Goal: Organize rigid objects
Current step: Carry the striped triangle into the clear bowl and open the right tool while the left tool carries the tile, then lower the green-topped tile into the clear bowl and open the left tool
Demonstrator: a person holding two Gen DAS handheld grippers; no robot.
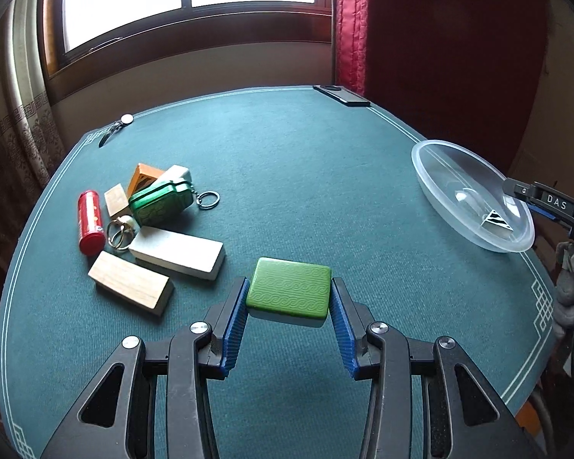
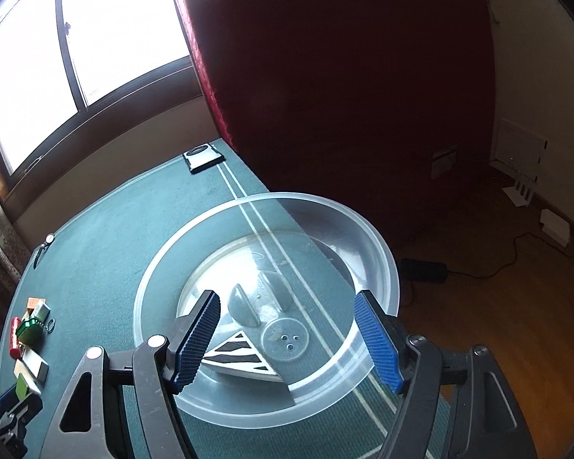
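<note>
Between left claw [image 1: 289, 298] pads, green mahjong tile [image 1: 289, 293] is pinched by its sides: rigid, glossy, slip-prone. Right claw [image 2: 287, 340] is spread, empty.

Bare felt [image 1: 306, 191] between block pile [image 1: 149, 229] and bowl [image 1: 432, 176]

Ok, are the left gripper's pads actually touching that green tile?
Touching. The left wrist view shows both blue pads of the left gripper pressed flat against opposite sides of the green tile, no gap either side, tile held clear of the table.
</note>
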